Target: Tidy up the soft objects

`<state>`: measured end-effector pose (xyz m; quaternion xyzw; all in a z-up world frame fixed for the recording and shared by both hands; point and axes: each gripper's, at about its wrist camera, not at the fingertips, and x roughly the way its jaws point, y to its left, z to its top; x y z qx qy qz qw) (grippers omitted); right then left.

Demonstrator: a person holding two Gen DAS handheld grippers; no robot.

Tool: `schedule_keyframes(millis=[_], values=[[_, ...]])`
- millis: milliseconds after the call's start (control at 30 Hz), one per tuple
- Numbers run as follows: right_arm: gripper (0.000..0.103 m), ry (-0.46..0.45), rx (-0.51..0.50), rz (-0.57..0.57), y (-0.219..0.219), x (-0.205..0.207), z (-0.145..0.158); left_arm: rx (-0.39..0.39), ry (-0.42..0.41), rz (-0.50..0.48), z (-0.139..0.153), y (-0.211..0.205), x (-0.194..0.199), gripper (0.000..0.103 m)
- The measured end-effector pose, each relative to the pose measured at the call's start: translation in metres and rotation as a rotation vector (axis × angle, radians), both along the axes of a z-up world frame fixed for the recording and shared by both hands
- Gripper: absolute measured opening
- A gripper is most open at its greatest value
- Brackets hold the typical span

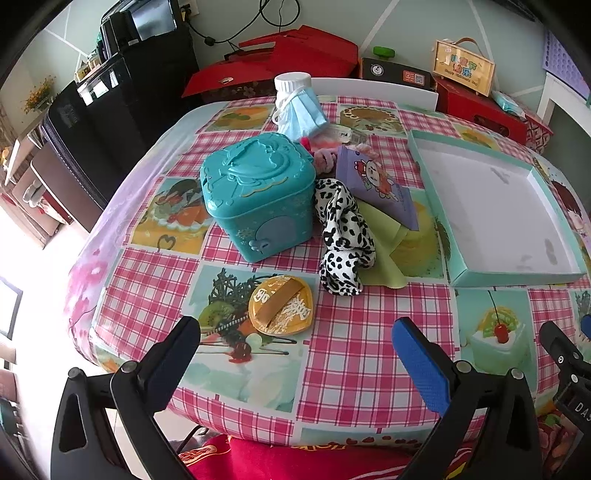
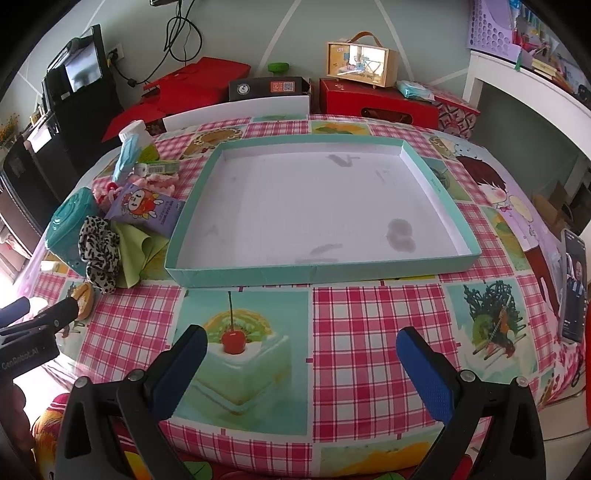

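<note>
Scrunchies lie heaped beside the teal tin (image 1: 258,195): a spotted scrunchie (image 1: 341,236) on a green cloth (image 1: 384,251), a pink scrunchie (image 1: 325,157) at twelve o'clock. At three o'clock the tray (image 2: 229,275) holds nothing, so sorting seems unstarted. Left gripper (image 1: 295,354) and right gripper (image 2: 301,358) gape, unloaded.

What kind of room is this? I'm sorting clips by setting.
Most likely a lived-in home room: a table under a fruit-and-cake patterned tablecloth, red gift boxes stacked along the wall, and a purple storage basket on a white shelf.
</note>
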<state>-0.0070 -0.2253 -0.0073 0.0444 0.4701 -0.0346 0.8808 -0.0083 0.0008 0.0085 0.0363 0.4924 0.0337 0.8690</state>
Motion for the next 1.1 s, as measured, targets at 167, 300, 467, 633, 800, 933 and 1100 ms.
schedule_keyframes(millis=[167,300,467,633,800,933,1100], values=[[0.103,0.010,0.002,0.000,-0.0002,-0.0007,-0.0021,0.004,0.000,0.006,-0.0009,0.0007,0.0001,0.103],[0.103,0.012,-0.001,0.004,0.0021,-0.0003,-0.0032,0.005,-0.002,0.014,-0.0016,0.0017,-0.0010,0.103],[0.103,0.010,-0.004,0.009,0.0021,-0.0023,-0.0040,0.005,-0.003,0.024,-0.0022,0.0031,-0.0010,0.103],[0.103,0.012,-0.005,0.010,0.0023,-0.0032,-0.0047,0.006,-0.003,0.026,-0.0025,0.0034,-0.0014,0.103],[0.103,0.011,-0.005,0.011,0.0027,-0.0042,-0.0053,0.005,-0.001,0.033,-0.0034,0.0045,-0.0020,0.103],[0.103,0.013,-0.006,0.014,0.0037,-0.0044,-0.0063,0.005,0.000,0.039,-0.0042,0.0057,-0.0016,0.103],[0.103,0.012,-0.007,0.014,0.0037,-0.0049,-0.0061,0.013,-0.002,0.043,-0.0042,0.0045,-0.0024,0.103]])
